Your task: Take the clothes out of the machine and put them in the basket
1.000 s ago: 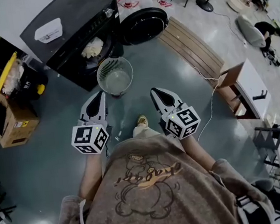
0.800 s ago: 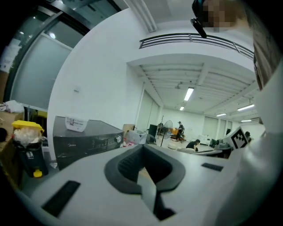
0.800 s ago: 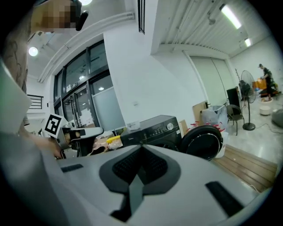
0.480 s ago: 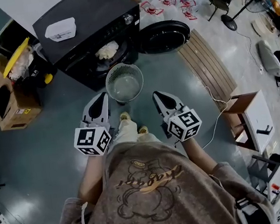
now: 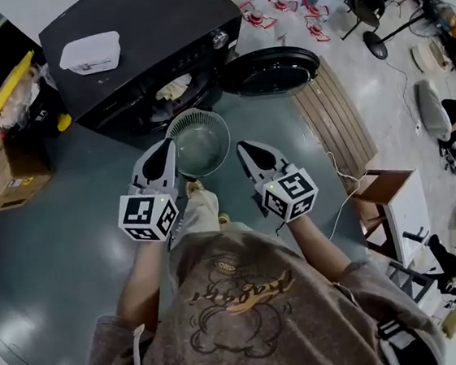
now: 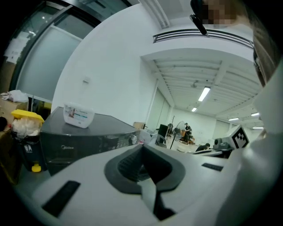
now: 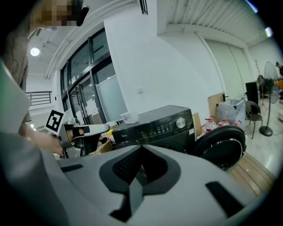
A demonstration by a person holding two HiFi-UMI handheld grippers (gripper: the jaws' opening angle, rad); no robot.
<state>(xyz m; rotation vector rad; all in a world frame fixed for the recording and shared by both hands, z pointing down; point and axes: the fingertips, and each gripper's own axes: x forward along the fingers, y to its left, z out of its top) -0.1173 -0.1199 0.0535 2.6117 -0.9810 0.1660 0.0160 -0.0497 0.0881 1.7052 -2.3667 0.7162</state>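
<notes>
- Left gripper view: my left gripper [image 6: 141, 149] has its jaws pressed together, nothing between them.
- Right gripper view: my right gripper [image 7: 140, 152] is the same, jaws together and empty.
- Head view: both grippers hang side by side, pointing forward at the near rim of the basket [image 5: 204, 112], which stands on the floor and looks empty.
- Beyond the basket, the machine [image 5: 145, 31], door [image 5: 272, 70] swung open to the right; pale clothes [image 5: 173, 87] lie in the drum mouth.
- Step, as I judge it: the approach. Nothing taken out yet.
- Next: spread one pair of jaws, reach over the basket into the drum, pinch the cloth.
</notes>
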